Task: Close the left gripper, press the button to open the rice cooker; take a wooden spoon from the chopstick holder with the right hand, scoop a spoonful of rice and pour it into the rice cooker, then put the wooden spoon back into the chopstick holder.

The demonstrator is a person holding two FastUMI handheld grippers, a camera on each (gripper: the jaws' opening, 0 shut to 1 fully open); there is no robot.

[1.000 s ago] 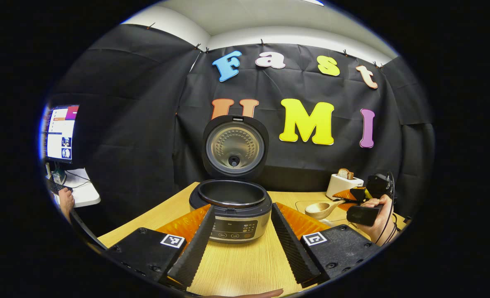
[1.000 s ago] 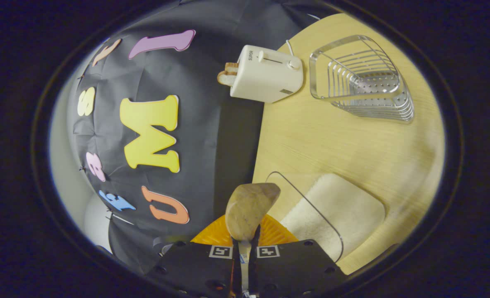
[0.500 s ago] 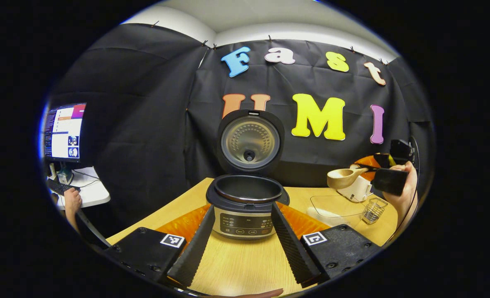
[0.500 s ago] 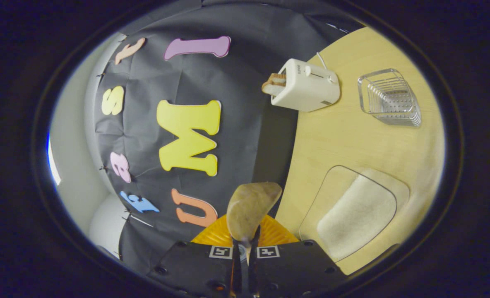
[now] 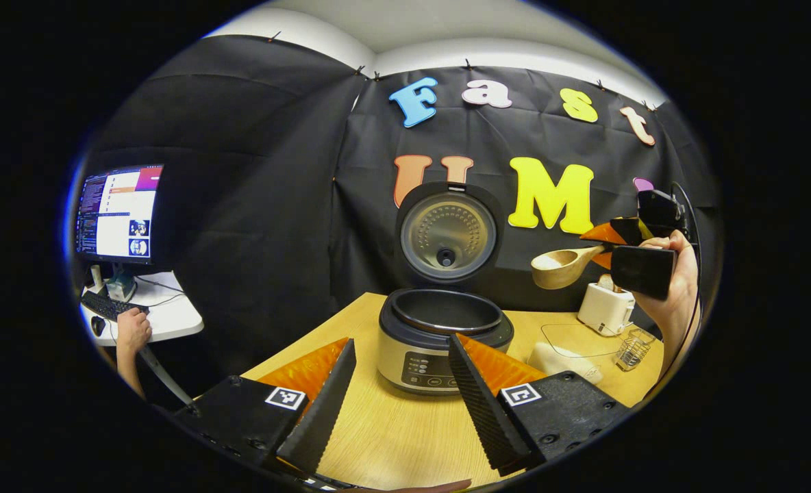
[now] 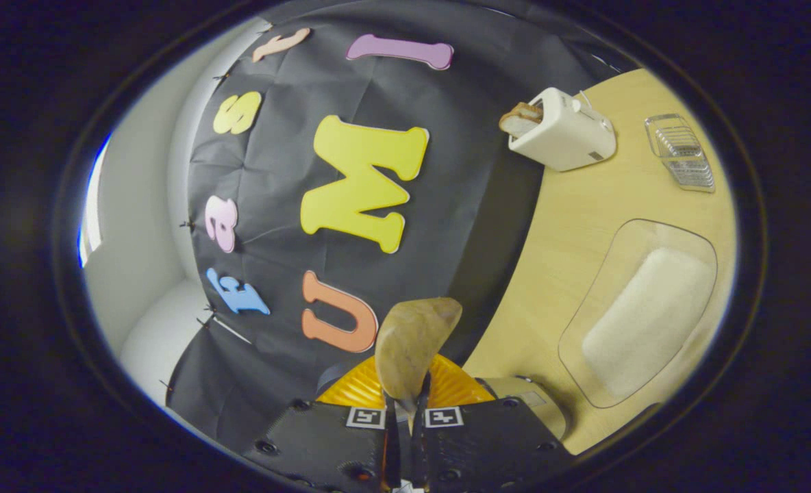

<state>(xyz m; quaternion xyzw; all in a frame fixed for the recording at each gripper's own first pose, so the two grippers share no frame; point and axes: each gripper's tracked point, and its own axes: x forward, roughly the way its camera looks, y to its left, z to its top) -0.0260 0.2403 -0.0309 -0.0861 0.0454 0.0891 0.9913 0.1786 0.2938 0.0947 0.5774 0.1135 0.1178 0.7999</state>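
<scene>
From the left gripper view, the rice cooker (image 5: pixel 444 339) stood open on the bench (image 5: pixel 392 438), lid upright, near the back edge. The left hand-held gripper (image 5: pixel 400 390) had its fingers spread apart, holding nothing. Raised above the bench's right side, the right hand-held gripper (image 5: pixel 601 239) was clamped on the wooden spoon (image 5: pixel 562 266). The right gripper view added the rice (image 6: pixel 645 320) in a clear tray (image 6: pixel 587 322), a toaster (image 6: pixel 564 139) and the chopstick holder (image 6: pixel 683 161).
</scene>
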